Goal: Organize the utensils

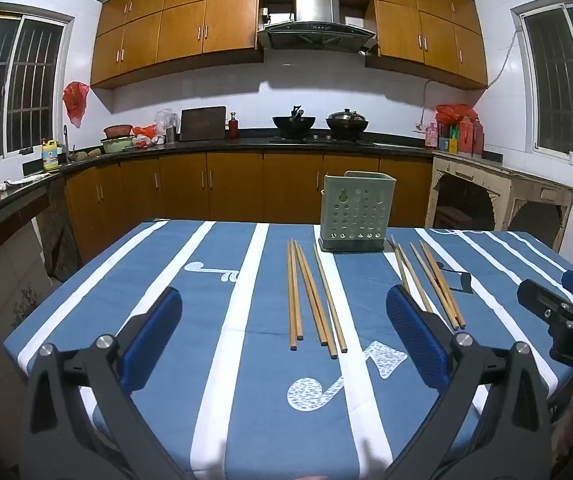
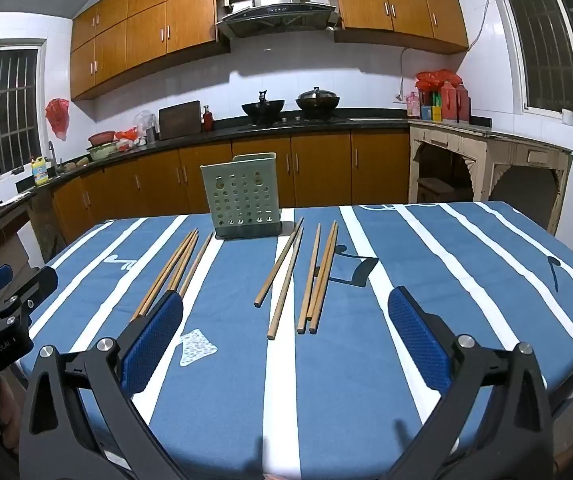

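Observation:
A green perforated utensil holder point(image 1: 356, 210) point(image 2: 242, 196) stands upright at the far side of the table. Several wooden chopsticks lie flat on the cloth in two loose groups. One chopstick group point(image 1: 310, 296) point(image 2: 174, 272) is left of the holder, the other chopstick group point(image 1: 430, 280) point(image 2: 306, 276) is to its right. My left gripper point(image 1: 282, 292) point(image 2: 20, 276) hovers open above the near side of the table, nothing between its blue pads. My right gripper point(image 2: 285, 294) point(image 1: 550, 284) is beside it, also open and holding nothing.
The table wears a blue cloth with white stripes point(image 1: 166, 280) and drops off at its left and right edges. Beyond it runs a dark kitchen counter point(image 1: 206, 146) with wooden cabinets, two woks point(image 1: 294, 122) on the stove, and a worn stone side counter point(image 2: 486, 140) at the right.

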`<state>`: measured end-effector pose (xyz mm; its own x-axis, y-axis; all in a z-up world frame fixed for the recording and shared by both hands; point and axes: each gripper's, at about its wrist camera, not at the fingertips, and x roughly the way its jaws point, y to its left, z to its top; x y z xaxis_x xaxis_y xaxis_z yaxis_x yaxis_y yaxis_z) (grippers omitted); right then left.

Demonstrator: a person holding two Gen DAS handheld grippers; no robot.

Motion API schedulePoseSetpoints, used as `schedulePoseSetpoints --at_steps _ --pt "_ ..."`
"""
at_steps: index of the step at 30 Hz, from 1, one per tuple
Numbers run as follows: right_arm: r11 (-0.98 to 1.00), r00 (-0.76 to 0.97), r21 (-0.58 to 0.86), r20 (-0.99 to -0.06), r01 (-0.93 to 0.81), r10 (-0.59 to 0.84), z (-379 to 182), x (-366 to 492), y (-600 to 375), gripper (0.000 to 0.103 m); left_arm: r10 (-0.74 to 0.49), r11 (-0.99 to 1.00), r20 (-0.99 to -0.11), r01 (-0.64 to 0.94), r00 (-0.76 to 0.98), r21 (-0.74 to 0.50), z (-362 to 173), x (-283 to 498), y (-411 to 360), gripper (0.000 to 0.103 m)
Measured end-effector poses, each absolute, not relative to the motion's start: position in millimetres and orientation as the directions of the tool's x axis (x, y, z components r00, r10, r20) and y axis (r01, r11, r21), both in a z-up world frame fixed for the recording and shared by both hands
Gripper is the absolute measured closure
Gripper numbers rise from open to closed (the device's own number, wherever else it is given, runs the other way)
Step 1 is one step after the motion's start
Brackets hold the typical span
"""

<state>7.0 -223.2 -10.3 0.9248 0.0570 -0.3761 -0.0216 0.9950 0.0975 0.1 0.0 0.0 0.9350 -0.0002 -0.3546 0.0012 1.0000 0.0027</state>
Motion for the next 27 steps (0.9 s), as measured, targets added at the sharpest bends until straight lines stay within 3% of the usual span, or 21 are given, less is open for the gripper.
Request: schedulePoseSetpoints --at_steps 27 --pt "0.995 0.926 0.101 -0.373 -0.022 0.059 -11.0 5.2 -222.1 0.002 -0.001 1.0 -0.356 0.001 0.935 0.0 0.2 -0.5 -0.6 0.004"
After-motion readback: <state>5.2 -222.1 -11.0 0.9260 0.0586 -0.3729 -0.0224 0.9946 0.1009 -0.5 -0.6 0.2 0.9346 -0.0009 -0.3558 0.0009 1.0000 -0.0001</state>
